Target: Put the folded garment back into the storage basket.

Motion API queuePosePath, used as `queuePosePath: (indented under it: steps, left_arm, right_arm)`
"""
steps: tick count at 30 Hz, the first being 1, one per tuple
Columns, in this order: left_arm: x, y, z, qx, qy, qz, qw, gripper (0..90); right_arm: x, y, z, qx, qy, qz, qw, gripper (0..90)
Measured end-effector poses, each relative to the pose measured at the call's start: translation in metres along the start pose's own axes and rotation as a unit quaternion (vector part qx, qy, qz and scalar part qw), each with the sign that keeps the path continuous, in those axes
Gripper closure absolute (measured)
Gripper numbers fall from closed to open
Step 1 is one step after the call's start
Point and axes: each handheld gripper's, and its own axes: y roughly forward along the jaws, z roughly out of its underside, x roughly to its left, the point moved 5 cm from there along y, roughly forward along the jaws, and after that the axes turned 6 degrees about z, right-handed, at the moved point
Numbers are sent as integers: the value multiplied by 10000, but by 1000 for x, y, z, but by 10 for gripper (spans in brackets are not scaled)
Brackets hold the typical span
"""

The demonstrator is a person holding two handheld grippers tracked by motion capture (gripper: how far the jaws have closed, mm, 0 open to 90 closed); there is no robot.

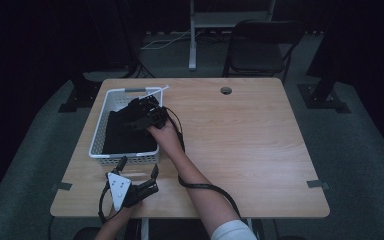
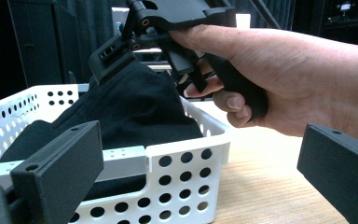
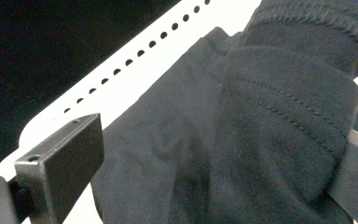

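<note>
the white perforated basket (image 1: 99, 131) sits on the left half of the wooden table (image 1: 240, 140), toward the far side, with a black garment (image 1: 122, 132) heaped inside it. the right gripper (image 1: 139, 111) reaches in over the basket's right wall, held by the right hand (image 1: 164, 131), its cable trailing down along the forearm. in the right gripper view its jaws stand apart with a thick stitched fold of the black garment (image 3: 242, 140) bulging between them, pressing against the right-hand jaw; whether the jaws actually pinch it, i cannot tell. in the left gripper view that same gripper rests on the raised hump of cloth (image 2: 135, 102).

the left gripper (image 1: 139, 167) waits just near of the basket's near wall (image 2: 177, 158), jaws spread wide and nothing between them, grey three-cornered plate on top.

the right half of the table lies bare apart from a cable hole (image 1: 225, 90) near the far edge and tape at the right edge. a folding chair (image 1: 260, 47) and a stand post (image 1: 193, 35) stand beyond the far edge, well apart from the hands. the basket's walls hem the garment on all sides.
</note>
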Motion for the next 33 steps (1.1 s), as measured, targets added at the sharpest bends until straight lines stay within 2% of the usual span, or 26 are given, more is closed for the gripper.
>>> queuePosePath:
  steps: [4, 6, 7, 8, 9, 10, 11, 14, 16, 19, 28, 33]
  left_arm:
    - [0, 0, 0, 1, 0, 0, 10000, 15]
    - [0, 0, 0, -4, 1, 0, 10000, 15]
    - [0, 0, 0, -6, 0, 0, 10000, 15]
    - [0, 0, 0, -7, 0, 1, 10000, 15]
    - [0, 0, 0, -2, 1, 1, 10000, 15]
    - [0, 0, 0, 6, 1, 5, 10000, 15]
    - [0, 0, 0, 9, 2, 24, 10000, 15]
    - [0, 0, 0, 11, 1, 30, 10000, 15]
    - [0, 0, 0, 7, 1, 28, 10000, 15]
    - [0, 0, 0, 0, -2, 26, 10000, 15]
    - [0, 0, 0, 2, 8, 28, 10000, 15]
    - [0, 0, 0, 6, 14, 27, 10000, 15]
  right_arm:
    - [2, -7, -1, -189, -144, 25, 9997, 11]
    - [4, -11, -3, -331, -161, -53, 9993, 11]
    - [6, -16, -4, -487, -172, -215, 9984, 10]
    - [6, -16, -4, -487, -172, -215, 9984, 10]
    - [7, -22, -6, -694, -202, -254, 9971, 7]
    - [7, -22, -6, -694, -202, -254, 9971, 7]
    - [9, -28, -7, -888, -260, -324, 9952, 7]
    - [12, -34, -8, -1009, -339, -455, 9933, 8]
    - [16, -37, -7, -1035, -438, -500, 9924, 8]
    - [18, -40, -5, -1021, -541, -412, 9925, 8]
    - [15, -55, 2, -1163, -519, -455, 9908, 8]
    - [14, -66, 5, -1233, -571, -285, 9903, 8]
